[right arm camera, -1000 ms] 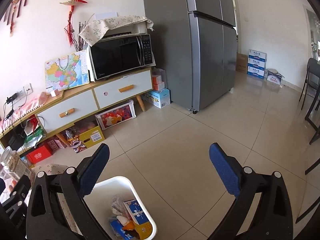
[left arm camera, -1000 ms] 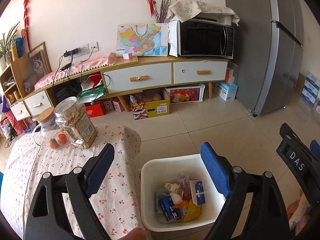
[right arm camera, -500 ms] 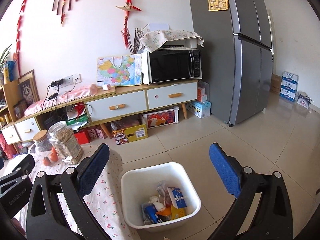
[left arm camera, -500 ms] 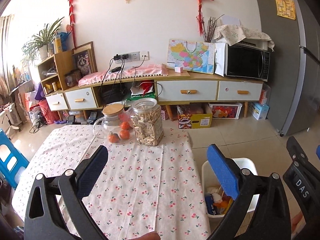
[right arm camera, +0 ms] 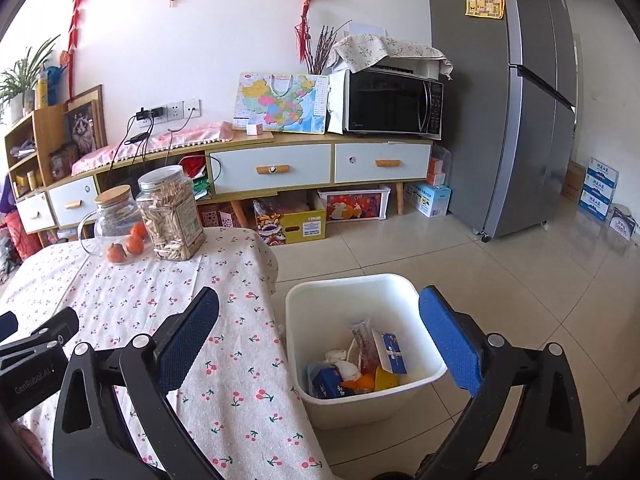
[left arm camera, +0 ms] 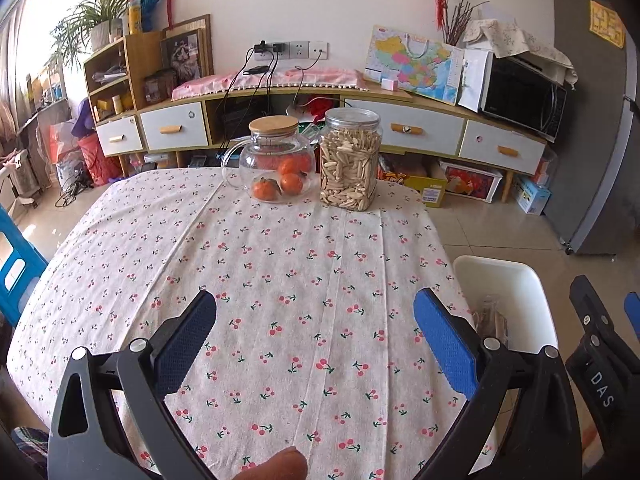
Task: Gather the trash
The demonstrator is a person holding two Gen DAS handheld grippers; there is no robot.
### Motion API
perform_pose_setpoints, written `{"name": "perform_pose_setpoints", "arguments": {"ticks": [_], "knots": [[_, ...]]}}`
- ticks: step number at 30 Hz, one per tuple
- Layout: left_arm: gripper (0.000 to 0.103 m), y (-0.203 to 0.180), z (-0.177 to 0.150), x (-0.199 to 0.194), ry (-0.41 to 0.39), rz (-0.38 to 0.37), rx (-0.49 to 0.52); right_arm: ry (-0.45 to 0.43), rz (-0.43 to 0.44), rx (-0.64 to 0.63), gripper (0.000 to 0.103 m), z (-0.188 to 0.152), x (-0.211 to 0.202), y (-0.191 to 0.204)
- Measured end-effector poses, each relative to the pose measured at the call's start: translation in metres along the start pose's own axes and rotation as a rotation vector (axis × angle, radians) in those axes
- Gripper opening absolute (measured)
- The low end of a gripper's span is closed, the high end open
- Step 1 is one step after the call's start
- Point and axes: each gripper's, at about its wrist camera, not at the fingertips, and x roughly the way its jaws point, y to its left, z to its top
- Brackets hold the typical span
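Note:
A white trash bin (right arm camera: 304, 300) stands on the floor just right of the table, holding a blue-and-white carton (right arm camera: 392, 350), wrappers and tissue. In the left wrist view only the bin's rim (left arm camera: 520, 280) shows at the right. My left gripper (left arm camera: 316, 320) hangs open over the cherry-print tablecloth (left arm camera: 280, 264), nothing between its blue pads. My right gripper (right arm camera: 320, 322) is open too, above the table's right edge and the bin, and holds nothing. No loose trash shows on the cloth.
A glass jug with oranges (left arm camera: 276, 164) and a jar of seeds (left arm camera: 348, 160) stand at the table's far edge. Behind are a low cabinet (right arm camera: 272, 168), a microwave (right arm camera: 394, 102) and a grey fridge (right arm camera: 516, 120). A blue stool (left arm camera: 16, 268) stands at the left.
Both views have swung left, from the bin and floor toward the table. The tablecloth now fills the left wrist view, and the bin has slid to its right edge.

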Motion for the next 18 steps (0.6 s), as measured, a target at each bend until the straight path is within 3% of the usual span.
{"name": "perform_pose_setpoints", "arguments": {"ticks": [8,18], "knots": [[0.096,0.016,-0.009,0.014,0.019,-0.002,-0.01,-0.003,-0.001,-0.058,0.096,-0.008,0.007,0.03],[0.096,0.024,-0.008,0.02,0.029,0.003,-0.042,0.021,-0.002,-0.059,0.096,-0.012,0.017,0.033]]}}
